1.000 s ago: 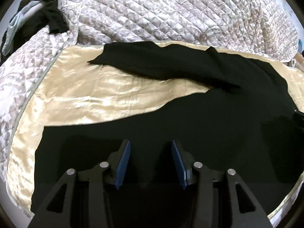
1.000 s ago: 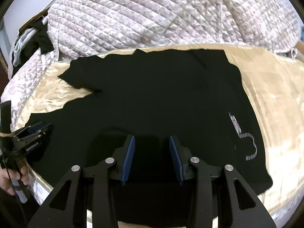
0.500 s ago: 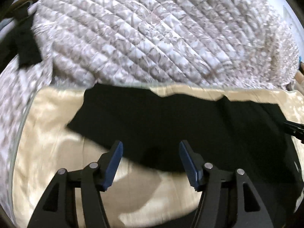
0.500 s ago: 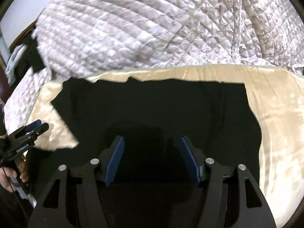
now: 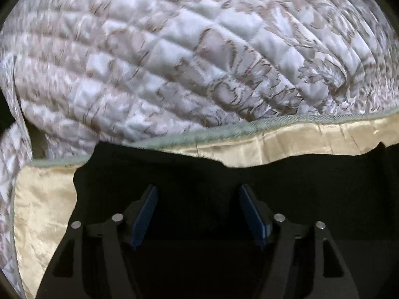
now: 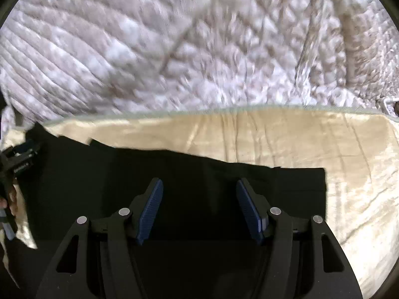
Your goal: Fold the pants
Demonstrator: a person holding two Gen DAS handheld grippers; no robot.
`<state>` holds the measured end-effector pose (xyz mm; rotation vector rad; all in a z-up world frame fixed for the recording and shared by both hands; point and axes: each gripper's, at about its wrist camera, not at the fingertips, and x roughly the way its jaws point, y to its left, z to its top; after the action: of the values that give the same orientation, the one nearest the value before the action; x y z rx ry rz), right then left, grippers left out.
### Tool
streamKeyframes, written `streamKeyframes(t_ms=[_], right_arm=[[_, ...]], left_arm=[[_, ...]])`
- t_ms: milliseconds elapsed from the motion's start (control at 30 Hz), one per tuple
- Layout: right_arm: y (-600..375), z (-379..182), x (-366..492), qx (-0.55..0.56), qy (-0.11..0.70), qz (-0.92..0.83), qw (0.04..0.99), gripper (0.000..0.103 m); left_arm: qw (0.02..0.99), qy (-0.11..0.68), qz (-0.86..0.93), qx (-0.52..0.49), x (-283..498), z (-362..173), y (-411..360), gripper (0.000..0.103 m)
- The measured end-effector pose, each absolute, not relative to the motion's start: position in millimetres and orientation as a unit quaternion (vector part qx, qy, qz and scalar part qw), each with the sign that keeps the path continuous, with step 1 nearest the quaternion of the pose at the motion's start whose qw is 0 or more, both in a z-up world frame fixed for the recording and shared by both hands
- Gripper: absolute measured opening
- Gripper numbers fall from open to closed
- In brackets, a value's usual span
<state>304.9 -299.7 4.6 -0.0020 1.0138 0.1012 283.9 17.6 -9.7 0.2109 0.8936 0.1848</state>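
- Left gripper (image 5: 197,214) is wide open and holding nothing; a second ago it was narrower, low over the near leg of the pants (image 5: 199,174). Now it hangs over the far edge, close to the quilt (image 5: 174,62).
- The gold sheet (image 5: 42,211) that showed between the two legs is covered here, so the lengthwise fold looks done.
- Right gripper (image 6: 199,209) is also wide and empty, over the pants (image 6: 174,174), now a narrower band on the sheet (image 6: 299,149). Next fold: probably crosswise.

Pants (image 6: 199,174) lie flat on sheet (image 6: 299,144); quilt (image 6: 174,49) heaped behind both; sheet extends right of pants; left gripper (image 6: 17,159) at pants' left edge.
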Motion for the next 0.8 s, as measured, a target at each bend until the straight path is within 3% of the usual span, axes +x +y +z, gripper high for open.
streamKeyframes(t_ms=[33, 67, 100, 133, 167, 200, 233, 300, 567, 800], right_arm=[[-298.4, 3.4, 304.6, -0.008, 0.479, 0.049, 0.877, 0.062], [-297.3, 2.9, 304.9, -0.011, 0.478, 0.049, 0.877, 0.061], [-297.2, 2.5, 305.7, -0.010, 0.479, 0.052, 0.876, 0.056], [-297.5, 2.9, 305.9, -0.004, 0.476, 0.059, 0.878, 0.043], [-297.3, 3.0, 306.0, 0.002, 0.474, 0.068, 0.878, 0.037], [-296.5, 2.9, 305.9, 0.001, 0.473, 0.069, 0.878, 0.029], [-294.6, 3.7, 304.0, -0.001, 0.470, 0.075, 0.880, 0.013], [-291.9, 8.0, 299.4, 0.001, 0.461, 0.076, 0.884, 0.009], [-299.3, 51.2, 257.7, 0.047, 0.412, 0.101, 0.904, 0.007], [-295.3, 111.6, 146.4, 0.080, 0.332, 0.131, 0.931, 0.000]], left_arm=[[0.893, 0.429, 0.091, 0.100, 283.8, -10.2, 16.6, 0.067], [0.895, 0.428, 0.084, 0.094, 283.3, -10.0, 15.5, 0.054], [0.896, 0.428, 0.073, 0.094, 282.6, -9.7, 12.1, 0.035], [0.895, 0.428, 0.066, 0.102, 282.5, -9.9, 5.1, 0.024], [0.894, 0.428, 0.065, 0.114, 282.2, -10.3, -0.9, 0.008], [0.893, 0.428, 0.067, 0.125, 281.1, -10.8, -6.6, 0.005], [0.894, 0.424, 0.069, 0.128, 278.7, -9.9, -9.7, 0.005], [0.899, 0.419, 0.069, 0.108, 273.2, -3.2, -6.3, 0.004], [0.936, 0.346, 0.057, 0.017, 188.3, 76.4, 23.3, 0.004], [0.955, 0.291, 0.035, -0.051, 63.2, 116.1, 41.4, 0.004]])
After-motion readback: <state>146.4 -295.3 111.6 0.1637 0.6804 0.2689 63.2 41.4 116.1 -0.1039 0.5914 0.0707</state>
